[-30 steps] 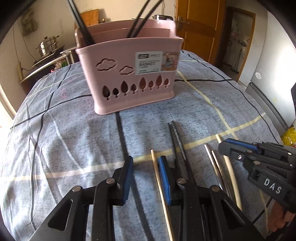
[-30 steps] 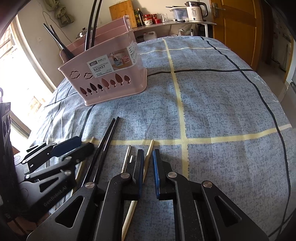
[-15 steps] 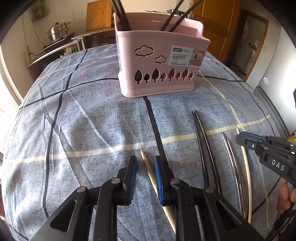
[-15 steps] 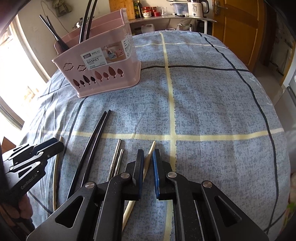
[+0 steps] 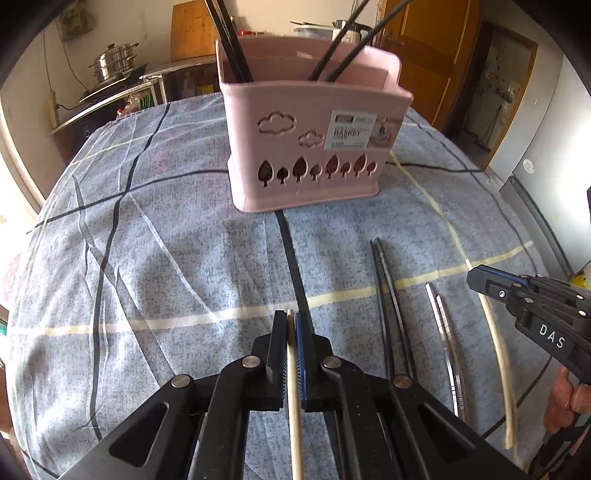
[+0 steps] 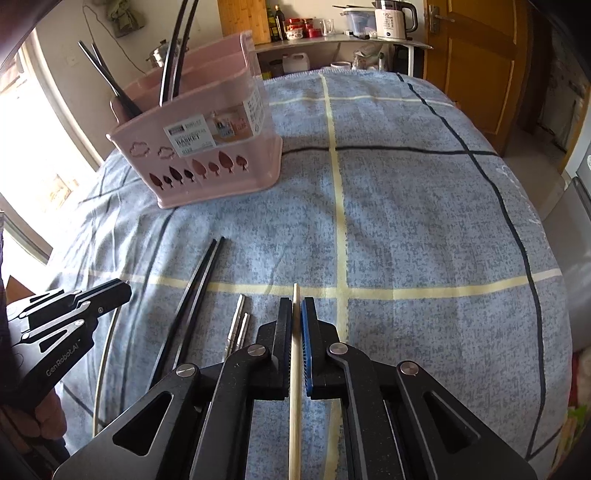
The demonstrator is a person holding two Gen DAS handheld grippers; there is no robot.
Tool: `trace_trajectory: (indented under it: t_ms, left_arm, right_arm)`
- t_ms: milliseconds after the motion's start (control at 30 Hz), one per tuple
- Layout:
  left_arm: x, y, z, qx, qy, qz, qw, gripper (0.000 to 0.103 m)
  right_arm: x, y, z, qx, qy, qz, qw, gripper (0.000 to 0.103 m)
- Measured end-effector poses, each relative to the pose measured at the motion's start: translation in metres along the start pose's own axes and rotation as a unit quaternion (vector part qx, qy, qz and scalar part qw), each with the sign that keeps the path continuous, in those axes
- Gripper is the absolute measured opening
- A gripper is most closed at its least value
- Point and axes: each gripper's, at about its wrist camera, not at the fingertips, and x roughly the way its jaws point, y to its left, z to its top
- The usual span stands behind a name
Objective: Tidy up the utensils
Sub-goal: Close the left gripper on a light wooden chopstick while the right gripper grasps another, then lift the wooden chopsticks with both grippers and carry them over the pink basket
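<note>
A pink utensil basket [image 5: 310,140] stands on the blue checked cloth and holds several black chopsticks; it also shows in the right wrist view [image 6: 199,147]. My left gripper [image 5: 291,321] is shut on a pale wooden chopstick [image 5: 294,406]. My right gripper [image 6: 296,308] is shut on a second pale wooden chopstick [image 6: 294,406]. Between the two grippers a pair of black chopsticks [image 5: 391,295] and a pair of metal chopsticks [image 5: 443,332] lie on the cloth; both pairs also show in the right wrist view, black [image 6: 192,306] and metal [image 6: 236,328].
The table's cloth [image 6: 406,206] spreads wide to the right of the basket. A counter with a kettle [image 6: 395,18] and jars stands behind the table, a wooden door [image 6: 476,55] to its right. A steel pot [image 5: 110,66] sits on a stove at the left.
Both grippers have closed on their wooden chopsticks, which were lying loose between open fingers before. The left gripper has come closer to the basket.
</note>
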Motion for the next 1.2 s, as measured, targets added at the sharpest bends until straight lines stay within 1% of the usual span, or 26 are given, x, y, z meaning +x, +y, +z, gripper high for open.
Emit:
trace_trajectory:
  t_ms: [167,300,500,700,833,967,1200]
  left_arm:
    - [-0.031,0.005,0.018,-0.003,-0.034,-0.016,0.9993,0.004]
    - [-0.061,0.006,0.038,0.003,-0.069,-0.022,0.9974,0.004]
    - [-0.098,0.007,0.064,0.012,-0.116,-0.027,0.9929,0.004]
    - [-0.127,0.01,0.08,0.01,-0.15,-0.035,0.9881,0.004]
    - [-0.132,0.011,0.077,0.006,-0.153,-0.04,0.9874,0.004]
    - [-0.127,0.012,0.07,0.001,-0.141,-0.044,0.9891,0.004]
    - [-0.13,0.01,0.064,0.002,-0.134,-0.046,0.9899,0.004]
  right_arm:
    - [-0.022,0.0,0.014,-0.001,-0.03,0.018,0.999,0.005]
    - [-0.048,0.001,0.029,-0.005,-0.066,0.03,0.997,0.005]
    - [-0.079,0.002,0.05,-0.01,-0.11,0.032,0.993,0.005]
    - [-0.112,0.001,0.062,-0.011,-0.158,0.033,0.987,0.005]
    - [-0.122,0.001,0.061,-0.014,-0.171,0.033,0.985,0.005]
    - [-0.12,0.002,0.054,-0.017,-0.168,0.032,0.985,0.005]
    - [-0.13,0.003,0.047,-0.03,-0.167,0.028,0.985,0.005]
